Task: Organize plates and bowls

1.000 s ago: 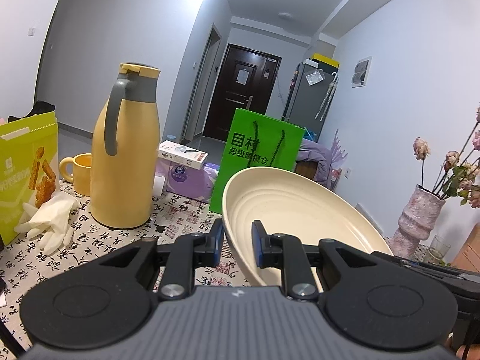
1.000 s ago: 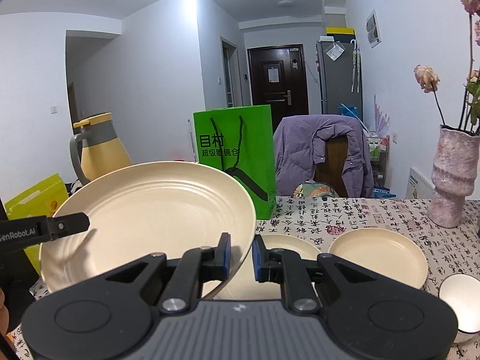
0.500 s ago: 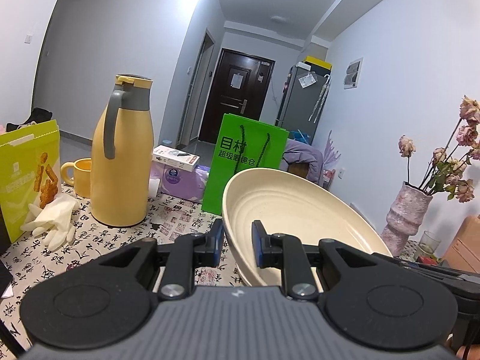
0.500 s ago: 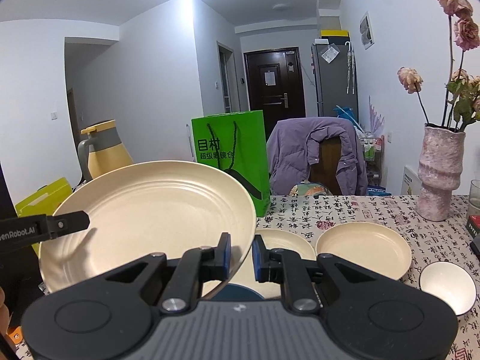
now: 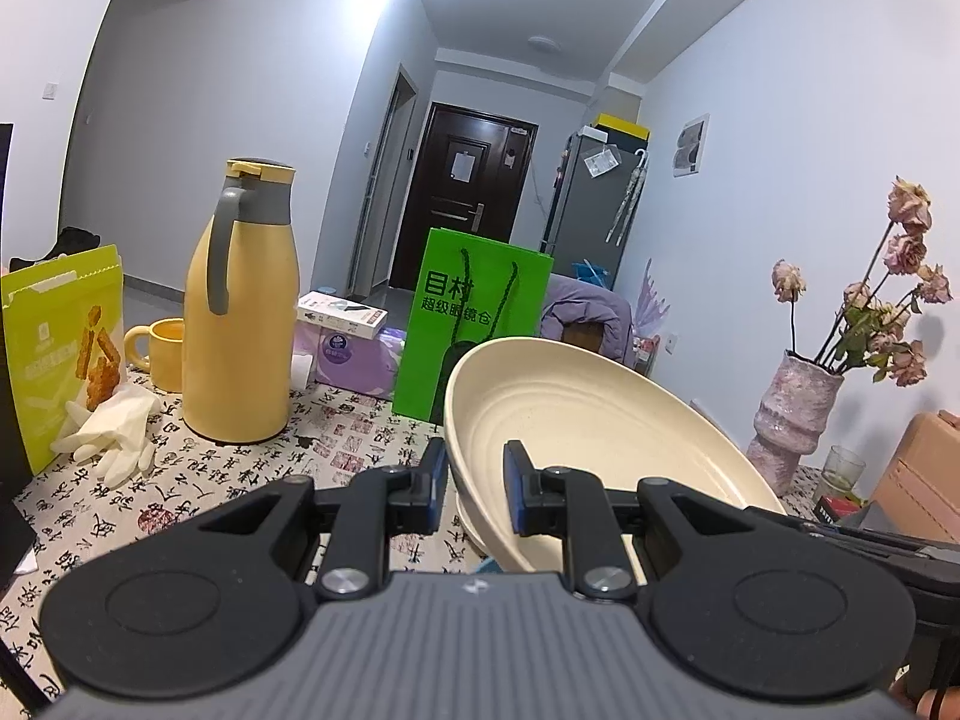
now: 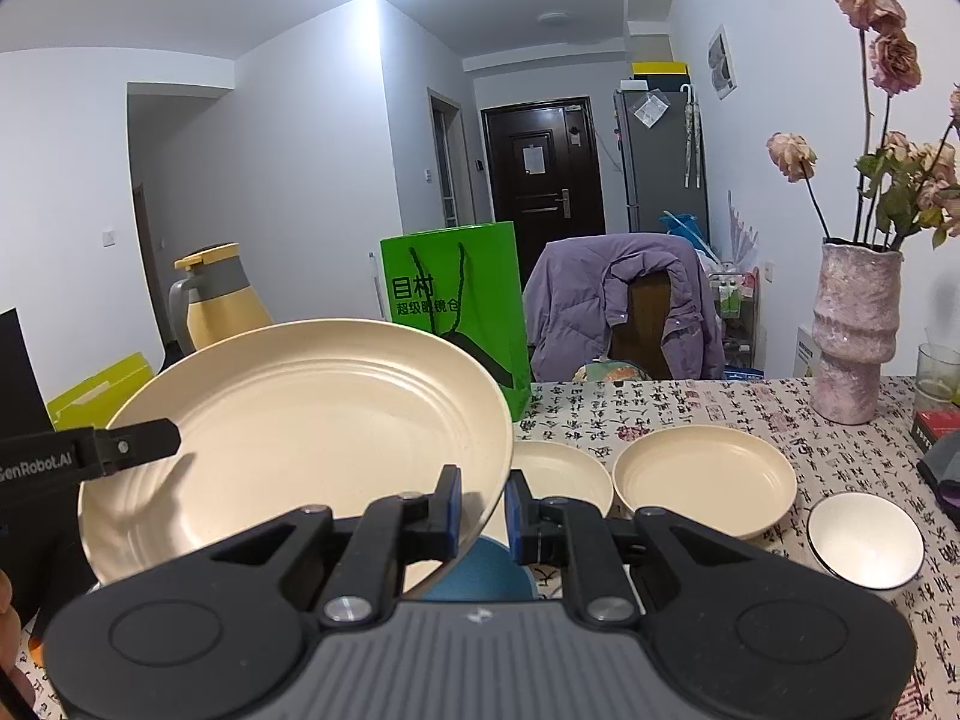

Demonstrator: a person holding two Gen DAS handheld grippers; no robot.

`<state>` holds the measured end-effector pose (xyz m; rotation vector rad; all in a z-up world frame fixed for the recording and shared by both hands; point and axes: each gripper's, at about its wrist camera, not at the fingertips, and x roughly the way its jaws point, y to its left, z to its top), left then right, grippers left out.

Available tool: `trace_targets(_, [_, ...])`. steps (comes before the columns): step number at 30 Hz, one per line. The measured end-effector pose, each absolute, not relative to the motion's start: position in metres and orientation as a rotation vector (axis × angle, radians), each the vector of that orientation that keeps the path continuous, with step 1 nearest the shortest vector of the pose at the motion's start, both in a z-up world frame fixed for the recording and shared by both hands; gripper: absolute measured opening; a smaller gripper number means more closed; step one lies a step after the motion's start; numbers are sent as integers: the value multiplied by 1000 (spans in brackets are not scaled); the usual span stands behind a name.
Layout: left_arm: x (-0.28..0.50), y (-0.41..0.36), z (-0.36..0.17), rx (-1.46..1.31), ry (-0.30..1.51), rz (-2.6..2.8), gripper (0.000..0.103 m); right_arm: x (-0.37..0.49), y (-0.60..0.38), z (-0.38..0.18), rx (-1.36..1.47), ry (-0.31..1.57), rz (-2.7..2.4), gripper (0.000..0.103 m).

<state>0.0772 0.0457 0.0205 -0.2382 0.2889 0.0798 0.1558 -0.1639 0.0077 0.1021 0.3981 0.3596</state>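
A large cream plate (image 5: 588, 432) hangs tilted above the table, held from both sides. My left gripper (image 5: 474, 486) is shut on its left rim, and one of its fingers (image 6: 132, 450) shows over the plate (image 6: 300, 420) in the right wrist view. My right gripper (image 6: 483, 501) is shut on the plate's right rim. On the table beyond lie two smaller cream plates (image 6: 558, 474) (image 6: 702, 480) and a white bowl with a dark rim (image 6: 864, 540). A blue dish (image 6: 480, 570) is partly hidden under the held plate.
A yellow thermos (image 5: 240, 312), a yellow mug (image 5: 159, 354), white gloves (image 5: 114, 432) and a snack box (image 5: 60, 354) stand at the left. A green bag (image 5: 474, 318) is at the back. A pink vase (image 6: 852, 330) and a glass (image 6: 936, 372) stand at the right.
Both grippers have carried the plate back from the table's far side. Thermos, vase and the lying plates look smaller and have slid left, and the white bowl has come fully into view.
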Motion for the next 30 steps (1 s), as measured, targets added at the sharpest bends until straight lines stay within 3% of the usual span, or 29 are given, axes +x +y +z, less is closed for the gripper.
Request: trace_targets(30, [46, 15, 7, -197, 309, 74, 19, 123, -195, -7, 175, 405, 352, 15])
